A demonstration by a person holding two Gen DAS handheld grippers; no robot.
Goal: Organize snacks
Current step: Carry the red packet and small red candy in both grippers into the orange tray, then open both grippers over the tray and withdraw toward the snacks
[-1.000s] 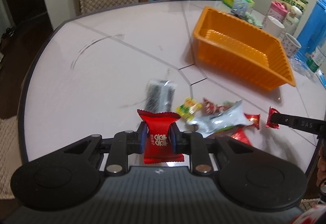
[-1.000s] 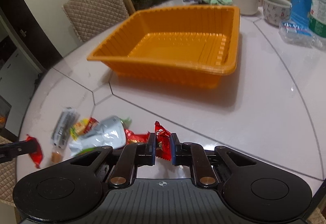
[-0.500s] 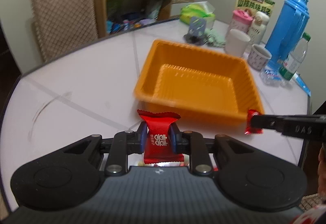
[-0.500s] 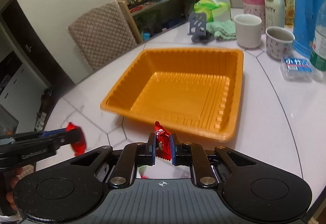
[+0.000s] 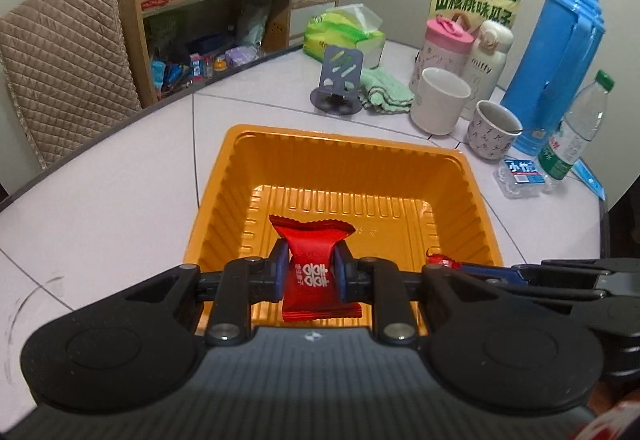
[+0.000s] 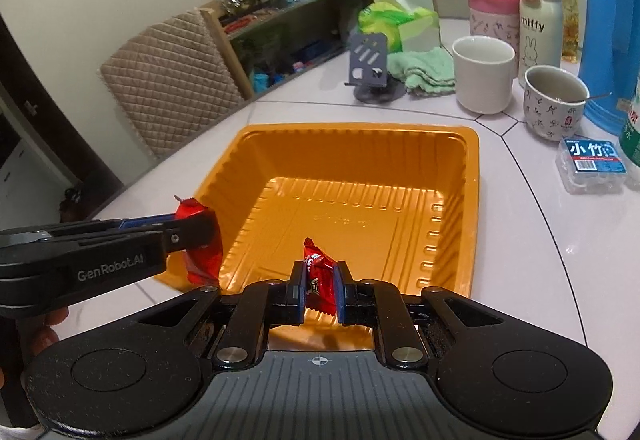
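Observation:
An empty orange tray (image 5: 224, 176) (image 6: 472, 176) sits on the white table. My left gripper (image 5: 308, 272) is shut on a red snack packet with white print (image 5: 310, 260), held over the tray's near edge. In the right wrist view that left gripper (image 6: 196, 232) enters from the left with its red packet (image 6: 202, 260) at the tray's left rim. My right gripper (image 6: 319, 286) is shut on a small red candy (image 6: 318, 276) above the tray's near side. Its tip with the candy (image 5: 440, 261) shows at the right of the left wrist view.
Behind the tray stand a grey phone stand (image 5: 340, 80), a green cloth (image 5: 384, 92), two mugs (image 5: 438, 104) (image 5: 494, 128), a pink cup, a white flask, a blue thermos (image 5: 560, 64), a water bottle (image 5: 576, 128) and a small clear box (image 6: 592, 164). A quilted chair (image 5: 60, 80) and shelf stand beyond the table.
Both grippers have carried their red snacks away from the snack pile and now hang over the orange tray's near edge. The pile has dropped out of view.

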